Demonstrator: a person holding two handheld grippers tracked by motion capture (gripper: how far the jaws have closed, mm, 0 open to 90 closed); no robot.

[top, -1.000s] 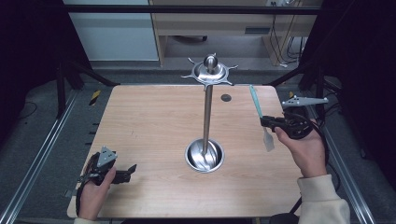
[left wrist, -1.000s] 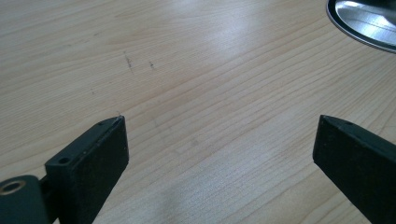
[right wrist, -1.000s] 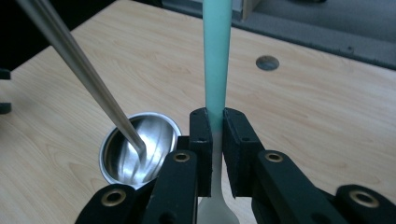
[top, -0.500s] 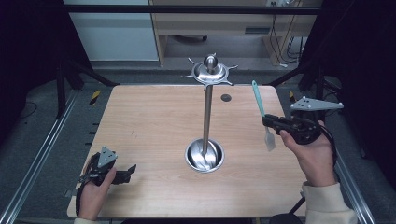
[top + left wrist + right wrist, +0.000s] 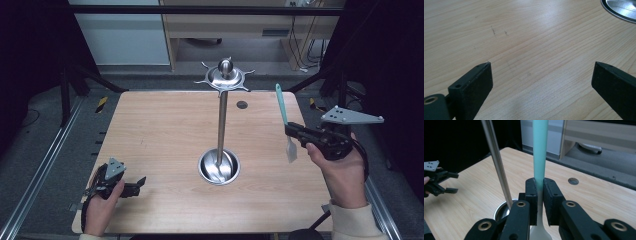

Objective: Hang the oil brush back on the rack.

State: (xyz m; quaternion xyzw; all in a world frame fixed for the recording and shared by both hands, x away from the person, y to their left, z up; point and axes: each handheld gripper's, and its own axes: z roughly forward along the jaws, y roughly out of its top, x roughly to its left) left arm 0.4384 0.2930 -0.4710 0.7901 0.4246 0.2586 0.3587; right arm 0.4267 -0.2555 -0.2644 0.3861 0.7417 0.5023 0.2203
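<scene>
At the right of the high view we saw the right gripper [image 5: 294,131] clamped on a spatula [image 5: 285,120] — teal handle pointing to the upper part of the frame, pale blade hanging below the jaws, clear of the wooden table [image 5: 165,130]. In the right gripper view the jaws pinched the spatula [image 5: 539,157] where teal met white. At the frame's centre stood a steel utensil stand [image 5: 220,125], its round base on the table and a hooked crown at the top. In the lower left corner the left gripper [image 5: 137,186] lay low over the table in a person's hand [image 5: 102,210] — jaws spread wide, holding nothing, as the left gripper view confirmed, with the stand's base rim [image 5: 621,8] at upper right.
</scene>
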